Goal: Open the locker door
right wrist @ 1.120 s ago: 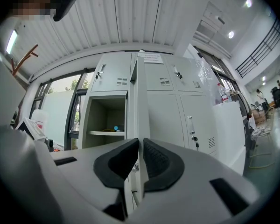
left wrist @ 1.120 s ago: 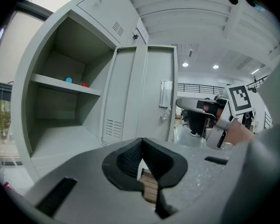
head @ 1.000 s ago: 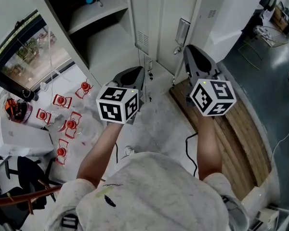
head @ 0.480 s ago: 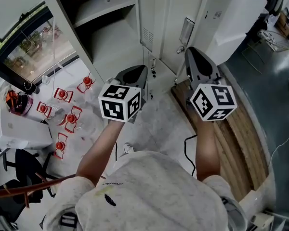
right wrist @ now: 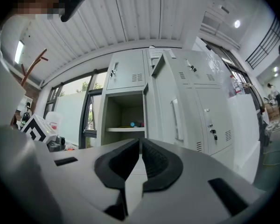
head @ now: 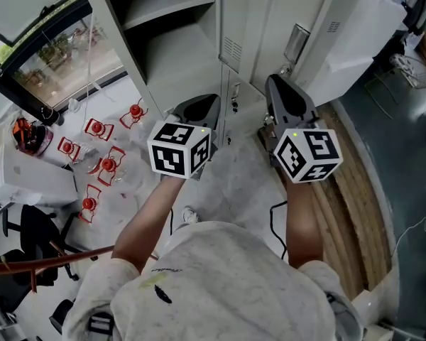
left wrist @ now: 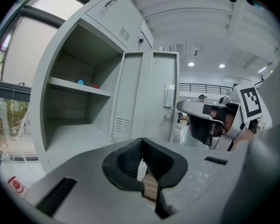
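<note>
Locker door [head: 302, 6] with the long handle [head: 296, 43] stands just right of the open compartment [head: 177, 55]. In the head view it lies at about 12 o'clock from the right gripper [head: 278, 87] and at roughly 2 o'clock from the left gripper [head: 197, 105]. Its long axis runs floor to ceiling and the handle lies along that axis, so fingers would likely have to meet the bar from the front with their gap set crosswise to it. The right hand is judged the nearer one; the left sits before the compartment, well apart from the handle. The right gripper's fingers [right wrist: 155, 161] have just been closing and stand all but together with nothing between them. The left gripper's fingers [left wrist: 127, 160] meet at the tips, also empty. In the right gripper view the door seems to stand out from the cabinet front rather than flush, though the wide-angle bend leaves that uncertain. Its hinge side shows in no view, its lower edge is hidden behind the right gripper in the head view, and the latch [left wrist: 167, 117] below the handle is too small to read
</note>
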Available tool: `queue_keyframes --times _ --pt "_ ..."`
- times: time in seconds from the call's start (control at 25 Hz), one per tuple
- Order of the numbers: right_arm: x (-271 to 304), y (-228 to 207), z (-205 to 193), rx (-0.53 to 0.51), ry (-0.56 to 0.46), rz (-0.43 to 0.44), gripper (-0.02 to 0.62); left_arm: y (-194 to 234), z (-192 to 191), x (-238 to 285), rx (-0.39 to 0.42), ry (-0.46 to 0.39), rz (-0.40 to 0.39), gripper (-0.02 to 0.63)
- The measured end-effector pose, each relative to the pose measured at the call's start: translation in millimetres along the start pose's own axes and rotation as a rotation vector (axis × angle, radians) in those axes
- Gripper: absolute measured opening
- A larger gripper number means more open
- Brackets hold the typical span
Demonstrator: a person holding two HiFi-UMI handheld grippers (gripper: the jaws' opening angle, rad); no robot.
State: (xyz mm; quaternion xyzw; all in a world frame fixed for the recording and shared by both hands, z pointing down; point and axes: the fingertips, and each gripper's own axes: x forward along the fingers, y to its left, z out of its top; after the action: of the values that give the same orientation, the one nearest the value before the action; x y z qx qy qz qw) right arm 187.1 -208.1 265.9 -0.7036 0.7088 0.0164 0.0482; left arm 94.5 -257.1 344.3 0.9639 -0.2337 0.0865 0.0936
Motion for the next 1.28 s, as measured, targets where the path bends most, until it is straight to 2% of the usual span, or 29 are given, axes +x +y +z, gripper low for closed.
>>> queue_keyframes --times 0.68,1.28 --pt "19 86 -41 -0.013 0.098 0.220 0.003 34 -7 -45 -0.032 -0.029 0.147 0.006" --pt "24 93 -50 0.000 0.113 0.244 0.003 40 -4 -52 -0.023 -0.027 0.169 0.006"
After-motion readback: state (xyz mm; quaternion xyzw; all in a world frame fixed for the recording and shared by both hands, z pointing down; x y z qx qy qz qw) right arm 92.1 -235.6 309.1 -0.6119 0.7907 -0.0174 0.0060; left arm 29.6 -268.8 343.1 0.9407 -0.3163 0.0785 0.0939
